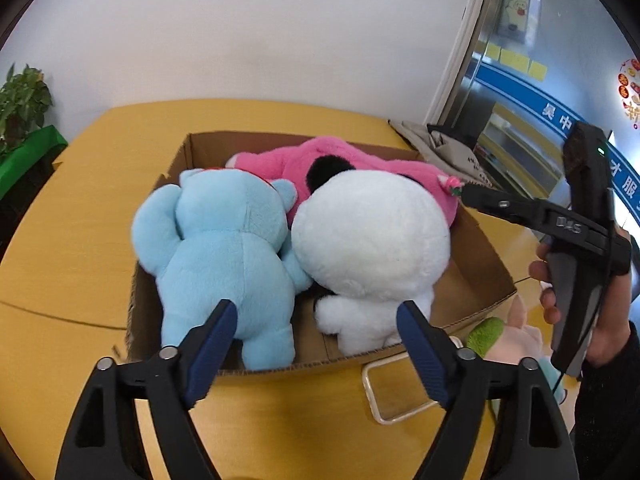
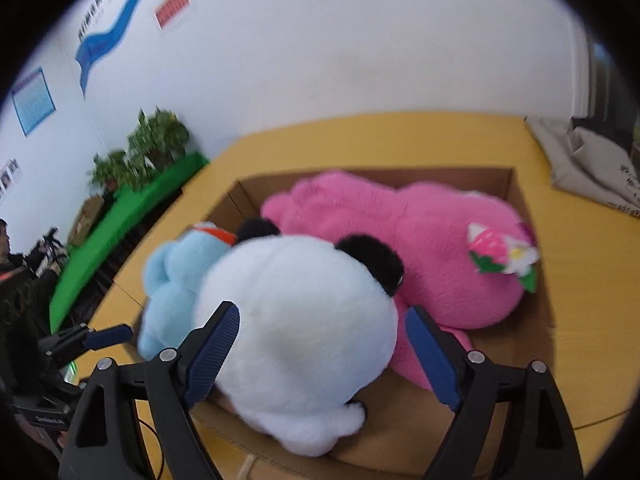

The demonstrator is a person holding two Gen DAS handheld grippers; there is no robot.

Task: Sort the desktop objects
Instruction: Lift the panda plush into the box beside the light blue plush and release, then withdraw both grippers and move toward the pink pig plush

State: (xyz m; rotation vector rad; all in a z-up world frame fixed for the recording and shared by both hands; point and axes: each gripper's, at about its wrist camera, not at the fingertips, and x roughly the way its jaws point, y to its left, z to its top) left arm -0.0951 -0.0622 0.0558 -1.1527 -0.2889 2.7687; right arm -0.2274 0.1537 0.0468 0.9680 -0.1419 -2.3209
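Yellow table [image 1: 80, 248] against a white wall [image 1: 240, 32] bears the cardboard box [image 1: 476, 256]; both grippers [image 1: 316, 332] [image 2: 320, 344] gape, empty

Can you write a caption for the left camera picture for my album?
Open left gripper hovers over a brown cardboard box holding fluffy blue, white and pink plush toys.

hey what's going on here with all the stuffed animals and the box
A person is sorting plush toys into a cardboard box on a yellow table, holding a gripping tool in each hand. The box already holds a blue plush, a white panda plush and a pink plush behind them. Both the left tool and the right tool are open above the box, holding nothing. Another green and pink plush lies on the table outside the box.
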